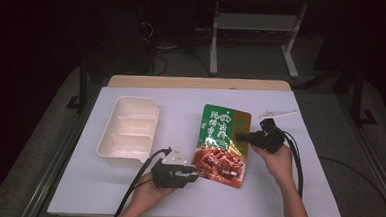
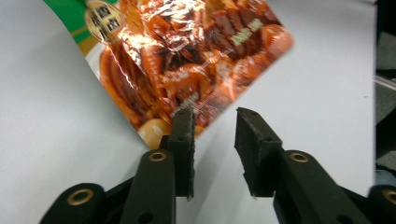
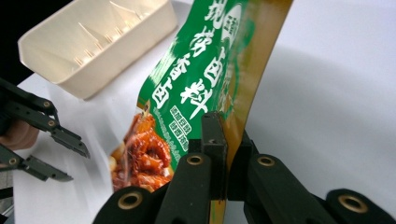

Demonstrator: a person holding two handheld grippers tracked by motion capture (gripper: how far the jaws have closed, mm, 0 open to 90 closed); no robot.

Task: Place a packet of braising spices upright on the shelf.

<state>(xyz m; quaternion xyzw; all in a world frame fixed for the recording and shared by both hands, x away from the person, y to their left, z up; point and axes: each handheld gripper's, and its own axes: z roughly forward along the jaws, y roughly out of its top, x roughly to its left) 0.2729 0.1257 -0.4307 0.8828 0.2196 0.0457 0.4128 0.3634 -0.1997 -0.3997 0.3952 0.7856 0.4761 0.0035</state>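
Right now your right gripper point(image 3: 223, 154) pinches the gold edge of the glossy green-and-red foil food pouch point(image 1: 222, 144), its long axis running away from you on the white table sheet point(image 1: 302, 184). Your left gripper point(image 2: 214, 140) gapes at its near corner, beside the cream plastic tray point(image 1: 129, 130).

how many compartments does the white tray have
3. The white tray sits left of the snack pouch, split by two ridges: one compartment at the far end, one in the middle, one nearest the left gripper. All look empty.
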